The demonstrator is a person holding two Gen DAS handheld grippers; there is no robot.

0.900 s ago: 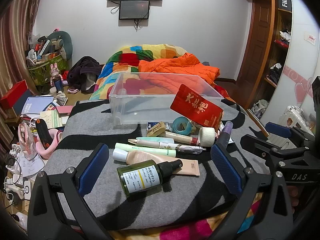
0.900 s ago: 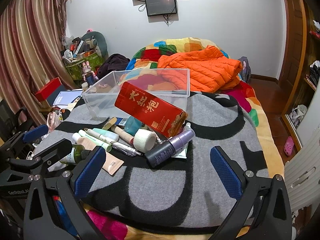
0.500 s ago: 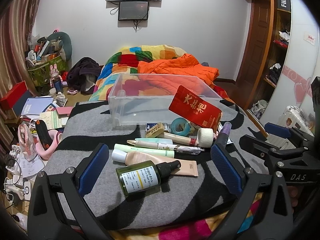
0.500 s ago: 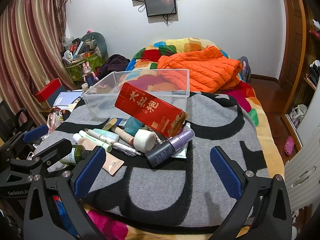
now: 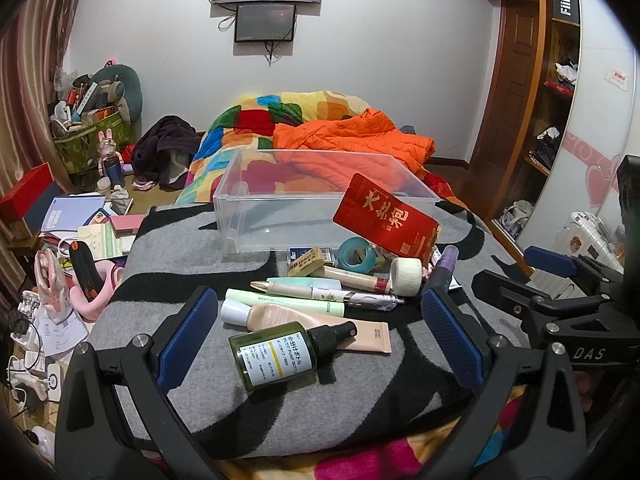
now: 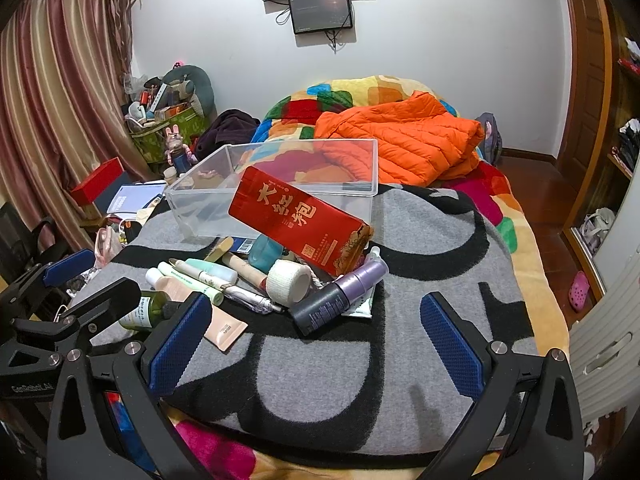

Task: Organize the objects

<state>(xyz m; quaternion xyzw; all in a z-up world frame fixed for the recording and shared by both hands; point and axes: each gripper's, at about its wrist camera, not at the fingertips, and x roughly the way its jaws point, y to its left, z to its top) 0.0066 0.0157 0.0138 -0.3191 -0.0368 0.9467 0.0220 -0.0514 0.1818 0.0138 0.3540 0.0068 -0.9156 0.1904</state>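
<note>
Clutter sits heaped on the grey blanket (image 5: pixel 168 364) of the bed. Left tool (image 5: pixel 320 332) is spread wide and empty, with the green bottle (image 5: pixel 280 354) lying between its pads. Right tool (image 6: pixel 316 340) is likewise spread, the purple bottle (image 6: pixel 340 296) just beyond it, before the clear bin (image 6: pixel 372 168).

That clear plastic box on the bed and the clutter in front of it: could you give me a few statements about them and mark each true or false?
1. The clear plastic box holds several bottles. False: nothing shows inside.
2. The red carton with gold lettering lies tilted atop the pile. True.
3. The left tongs grip the green glass bottle. False: open, it lies untouched.
4. The right tongs are open. True.
</note>
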